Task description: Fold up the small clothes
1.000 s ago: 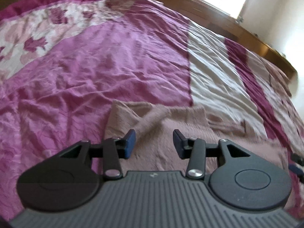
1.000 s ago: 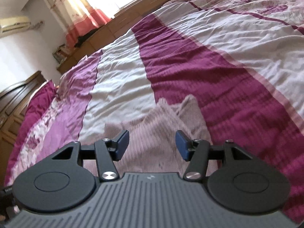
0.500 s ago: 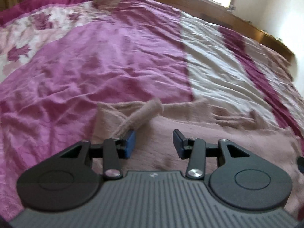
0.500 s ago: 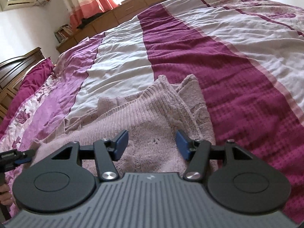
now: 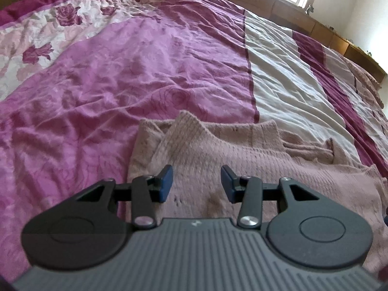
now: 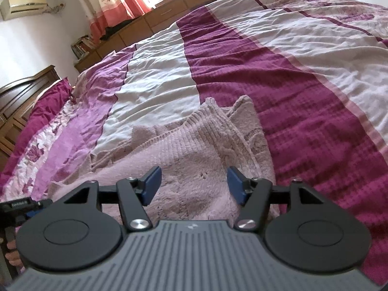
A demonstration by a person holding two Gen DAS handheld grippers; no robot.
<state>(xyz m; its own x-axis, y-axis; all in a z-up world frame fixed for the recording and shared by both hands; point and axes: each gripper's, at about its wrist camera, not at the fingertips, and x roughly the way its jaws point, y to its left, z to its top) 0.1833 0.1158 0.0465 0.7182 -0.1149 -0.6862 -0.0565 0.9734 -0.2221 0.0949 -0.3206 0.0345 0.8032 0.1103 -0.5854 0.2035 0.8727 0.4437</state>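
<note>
A dusty pink knitted garment lies on the striped bedspread, with one corner flap folded over its body. My left gripper hovers just over the garment's near part, open, with nothing pinched between its blue pads. In the right wrist view the same garment shows a doubled layer peaking at its far end. My right gripper hangs over it with its jaws opening; only the knit lies below them, nothing is clamped. The left gripper shows at the left edge there.
The bedspread runs in magenta, white and floral bands around the garment. Wooden cabinets and a curtained window line the far side. A dark wooden headboard and magenta pillow stand at the left. A person's fingers show bottom left.
A strip of the garment's edge near the left pad has come over and now lies as a flat flap. Both views have drawn closer to the garment. The right jaws stand wider.
</note>
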